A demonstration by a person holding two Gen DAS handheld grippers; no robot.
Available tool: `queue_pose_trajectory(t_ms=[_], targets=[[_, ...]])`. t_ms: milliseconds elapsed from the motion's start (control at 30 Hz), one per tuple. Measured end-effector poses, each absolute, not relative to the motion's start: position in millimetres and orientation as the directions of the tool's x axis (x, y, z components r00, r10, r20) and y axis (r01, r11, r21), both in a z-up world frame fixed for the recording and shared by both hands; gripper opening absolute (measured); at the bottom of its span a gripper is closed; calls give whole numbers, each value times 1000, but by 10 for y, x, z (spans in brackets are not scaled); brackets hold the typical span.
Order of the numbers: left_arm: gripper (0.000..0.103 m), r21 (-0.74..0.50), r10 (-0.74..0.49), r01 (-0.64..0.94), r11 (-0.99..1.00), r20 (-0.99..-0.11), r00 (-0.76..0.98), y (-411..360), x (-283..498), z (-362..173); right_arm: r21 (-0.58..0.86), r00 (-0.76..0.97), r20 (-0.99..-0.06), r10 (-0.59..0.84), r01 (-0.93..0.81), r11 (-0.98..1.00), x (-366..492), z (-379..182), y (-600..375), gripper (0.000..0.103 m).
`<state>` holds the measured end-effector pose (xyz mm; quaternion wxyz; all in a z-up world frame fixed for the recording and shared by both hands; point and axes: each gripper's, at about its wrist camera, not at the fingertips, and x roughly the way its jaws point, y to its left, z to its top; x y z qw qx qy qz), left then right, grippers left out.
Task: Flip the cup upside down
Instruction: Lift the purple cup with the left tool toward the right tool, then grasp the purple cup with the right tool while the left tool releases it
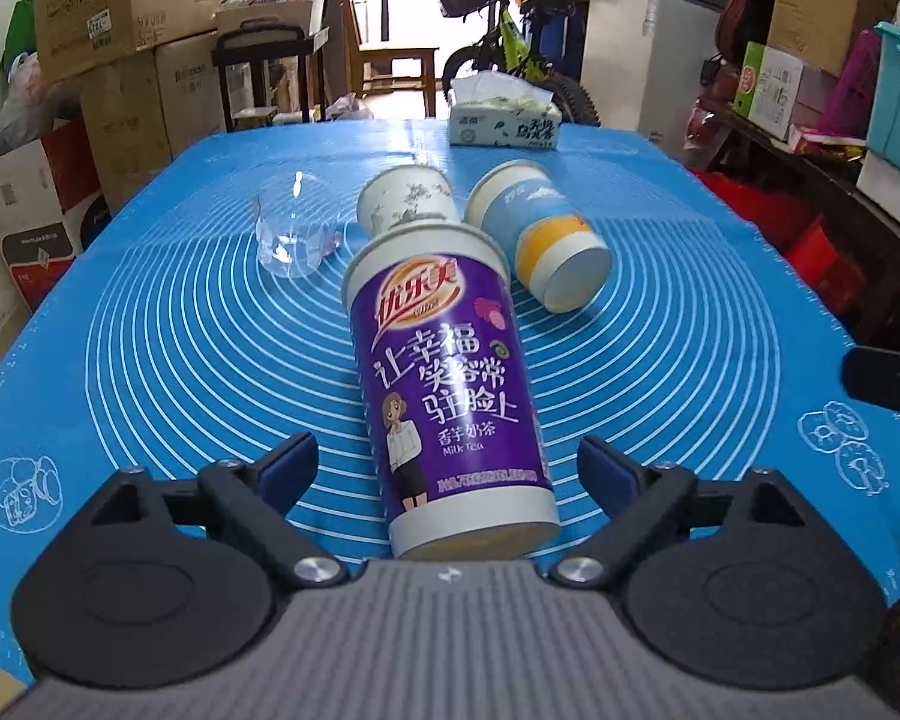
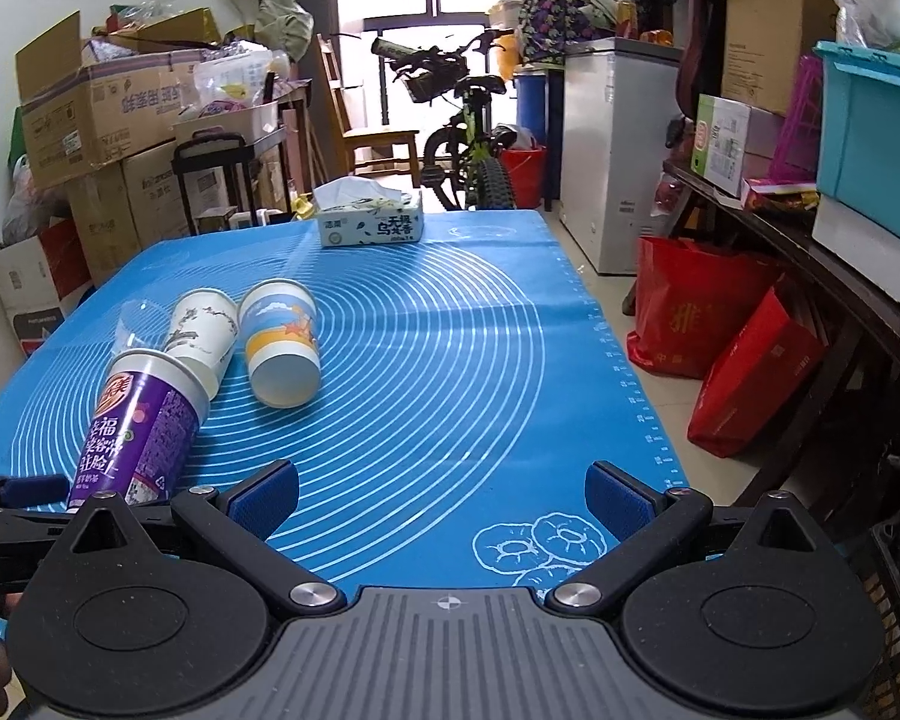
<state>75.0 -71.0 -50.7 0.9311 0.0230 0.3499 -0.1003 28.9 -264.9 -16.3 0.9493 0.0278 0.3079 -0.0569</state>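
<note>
A purple milk-tea cup (image 1: 450, 384) lies on its side on the blue mat (image 1: 690, 360), base toward me. My left gripper (image 1: 450, 468) is open, its jaws on either side of the cup's base end, not touching it. The cup also shows in the right wrist view (image 2: 141, 426). A white flowered paper cup (image 1: 405, 201), a blue-and-yellow paper cup (image 1: 540, 240) and a clear plastic cup (image 1: 294, 228) lie on their sides behind it. My right gripper (image 2: 444, 498) is open and empty over bare mat (image 2: 450, 360), to the right of the cups.
A tissue box (image 1: 504, 120) stands at the mat's far edge. Cardboard boxes (image 1: 90, 30) are stacked to the left, a bicycle (image 2: 462, 120) and a white freezer (image 2: 618, 144) stand beyond the table, red bags (image 2: 720, 336) on the floor at right.
</note>
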Motion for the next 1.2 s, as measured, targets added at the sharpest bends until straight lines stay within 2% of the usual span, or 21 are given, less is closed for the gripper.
queue_pose_trajectory(t_ms=[200,433,533,633,767,900,1000,1200], targets=[[93,-42,-191,214,976,-636,748,-588,606,-367,-132,783,-616,-87,6,991,456,-114,-2396,103],[94,-75,-165,151,986,-599,784,-231,470,-233,-388,767,-638,-65,-247,888,702,66,-1839,103],[94,-65,-121,103,993,-586,801,-45,471,-250,-556,782,-618,-78,-365,746,779,88,-1490,103],[94,-62,-70,41,997,-589,805,160,509,-293,-728,817,-571,-83,-457,512,802,54,-1121,103],[94,-89,-31,-27,996,-591,806,376,528,-334,-827,835,-549,-43,-535,170,767,-56,-723,103],[94,-85,0,-62,994,-589,808,495,533,-368,-832,866,-499,15,-475,-285,623,-392,-479,103],[94,-81,14,-77,994,-591,806,566,530,-408,-743,876,-476,75,-355,-567,550,-678,-415,103],[94,-51,47,-97,994,-598,800,692,542,-487,-506,821,-559,117,-226,-833,524,-906,-479,103]])
